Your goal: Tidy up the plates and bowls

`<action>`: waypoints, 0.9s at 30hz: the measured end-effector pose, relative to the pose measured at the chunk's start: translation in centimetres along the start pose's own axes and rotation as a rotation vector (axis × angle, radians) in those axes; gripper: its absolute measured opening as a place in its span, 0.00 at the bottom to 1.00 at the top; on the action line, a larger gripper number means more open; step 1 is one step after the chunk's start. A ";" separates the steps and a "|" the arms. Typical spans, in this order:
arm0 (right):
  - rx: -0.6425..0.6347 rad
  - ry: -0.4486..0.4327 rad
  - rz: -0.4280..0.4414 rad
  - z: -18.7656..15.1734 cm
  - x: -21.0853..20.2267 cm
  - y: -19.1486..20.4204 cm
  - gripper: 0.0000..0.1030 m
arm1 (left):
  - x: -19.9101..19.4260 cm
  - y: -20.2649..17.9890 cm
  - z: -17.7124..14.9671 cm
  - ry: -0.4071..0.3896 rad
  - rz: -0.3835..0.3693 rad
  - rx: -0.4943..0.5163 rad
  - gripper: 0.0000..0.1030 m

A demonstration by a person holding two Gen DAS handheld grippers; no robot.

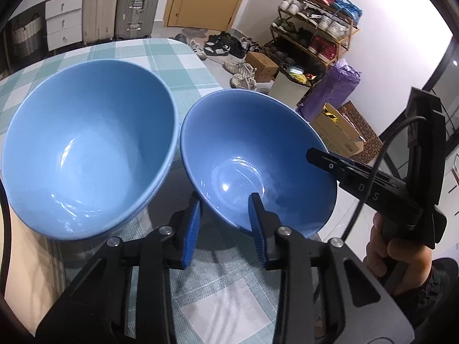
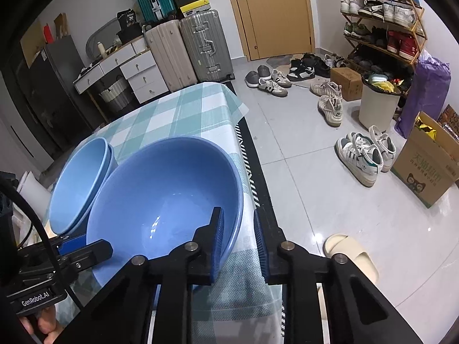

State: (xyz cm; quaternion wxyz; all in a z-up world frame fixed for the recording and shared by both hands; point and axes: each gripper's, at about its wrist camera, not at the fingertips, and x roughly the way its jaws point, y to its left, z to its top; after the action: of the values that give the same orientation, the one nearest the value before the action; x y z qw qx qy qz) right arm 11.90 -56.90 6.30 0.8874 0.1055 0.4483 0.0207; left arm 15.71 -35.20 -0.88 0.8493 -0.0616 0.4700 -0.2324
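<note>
Glossy blue bowl (image 1: pixel 258 157): both ribbed-padded tools, left (image 1: pixel 226 215) and right (image 2: pixel 238 243), clamp its rim.

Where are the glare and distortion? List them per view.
Left wrist view: glare streaks inside the darker bowl and the paler bowl, black fisheye corners. Right wrist view: glints in the darker bowl, bright reflection on the floor tiles.

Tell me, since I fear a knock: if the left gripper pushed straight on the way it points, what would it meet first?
The darker blue bowl: its rim sits between the fingers of the left gripper, so that wall comes first, probably before the lighter bowl.
</note>
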 end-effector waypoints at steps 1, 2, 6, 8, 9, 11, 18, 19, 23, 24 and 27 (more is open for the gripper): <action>-0.007 0.000 -0.002 0.0 0.0 0.1 0.15 | 0.0 0.0 -0.1 -0.002 0.000 0.004 0.26; -0.014 -0.001 -0.008 0.0 0.0 0.3 0.14 | 0.0 -0.1 0.0 -0.003 0.006 0.009 0.26; -0.017 -0.008 -0.017 -0.1 -0.1 0.6 0.14 | 0.1 0.0 0.0 -0.003 0.011 0.017 0.26; -0.018 -0.009 -0.018 -0.1 -0.1 0.6 0.14 | 0.0 -0.1 -0.1 -0.005 0.011 0.020 0.25; -0.021 -0.007 -0.020 0.0 -0.1 0.7 0.14 | -0.1 -0.1 -0.1 -0.006 0.013 0.023 0.25; -0.023 -0.007 -0.024 0.0 -0.2 0.7 0.14 | -0.6 -0.3 -0.3 -0.013 0.016 0.031 0.25; -0.022 -0.032 -0.031 0.2 -2.0 1.0 0.14 | -1.8 -0.8 -0.5 -0.030 0.015 0.061 0.25; -0.021 -0.037 -0.031 0.2 -2.4 1.1 0.14 | -2.1 -1.0 -0.6 -0.034 0.014 0.065 0.25; -0.027 -0.054 -0.037 0.4 -3.7 1.5 0.14 | -2.9 -1.2 -0.5 -0.046 0.011 0.077 0.25; -0.029 -0.058 -0.037 0.4 -4.0 1.5 0.14 | -3.2 -1.3 -0.4 -0.052 0.010 0.079 0.25; -0.037 -0.073 -0.040 0.6 -5.1 1.9 0.14 | -4.1 -1.3 -0.2 -0.066 0.001 0.083 0.25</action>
State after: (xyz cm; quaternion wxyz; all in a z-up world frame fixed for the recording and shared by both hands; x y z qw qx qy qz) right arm 9.50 -55.86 11.05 0.9052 0.0808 0.4173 0.0075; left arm 13.25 -34.45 2.56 0.8662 -0.0339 0.4318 -0.2490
